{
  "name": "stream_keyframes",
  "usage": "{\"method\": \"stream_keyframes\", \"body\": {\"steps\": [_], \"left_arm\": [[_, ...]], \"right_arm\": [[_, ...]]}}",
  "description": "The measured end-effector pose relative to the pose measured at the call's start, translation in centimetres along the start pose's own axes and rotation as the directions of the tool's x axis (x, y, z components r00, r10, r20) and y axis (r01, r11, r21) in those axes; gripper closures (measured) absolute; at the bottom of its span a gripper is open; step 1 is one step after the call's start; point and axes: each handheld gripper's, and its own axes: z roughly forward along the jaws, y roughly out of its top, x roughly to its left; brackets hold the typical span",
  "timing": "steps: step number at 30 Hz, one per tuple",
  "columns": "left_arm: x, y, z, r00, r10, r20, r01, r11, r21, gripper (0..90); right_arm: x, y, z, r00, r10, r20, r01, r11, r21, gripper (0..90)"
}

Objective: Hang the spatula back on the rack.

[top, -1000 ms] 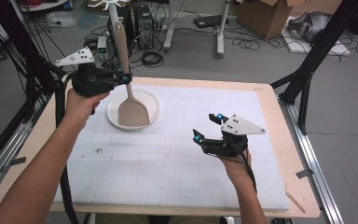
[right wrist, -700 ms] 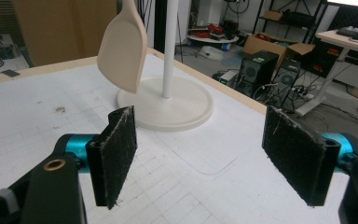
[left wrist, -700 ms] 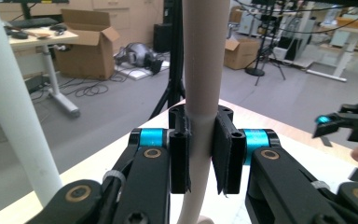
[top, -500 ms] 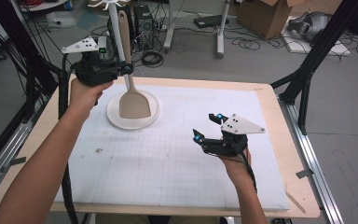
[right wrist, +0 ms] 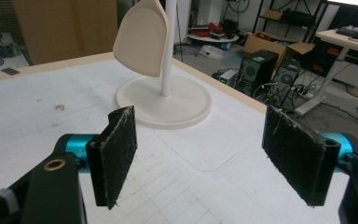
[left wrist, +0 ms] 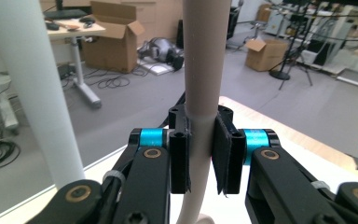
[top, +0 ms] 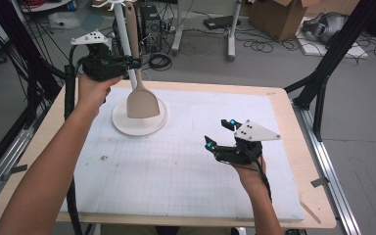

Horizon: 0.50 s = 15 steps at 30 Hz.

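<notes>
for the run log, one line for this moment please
left gripper shut on spatula | spatula above stand base | right gripper open

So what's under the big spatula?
Under the spatula sits the round white stand base with its pole behind. The spatula hangs above it, held by the left hand-held gripper. The blade covers part of the base.

no writing, label, brand or number can be read anywhere here. the white mat (top: 186, 186) on the table carries a fine printed grid without legible figures. the cardboard boxes (left wrist: 114, 35) in the room behind show no readable print.
</notes>
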Motion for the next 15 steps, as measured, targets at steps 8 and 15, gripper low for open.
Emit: {"method": "stream_keyframes", "body": {"steps": [8, 15], "left_arm": [[0.04, 0.35, 0.17, 0.9986, -0.018, -0.050, 0.018, 0.9998, 0.007, 78.0], [-0.26, 0.39, 0.44, 0.9981, -0.025, -0.057, 0.026, 0.9996, 0.013, 77.9]], "right_arm": [[0.12, -0.05, -0.07, 1.0000, -0.006, -0.001, 0.006, 1.000, 0.009, 25.6], [0.13, -0.08, 0.00, 0.9999, -0.012, -0.004, 0.012, 1.000, 0.005, 25.6]]}}
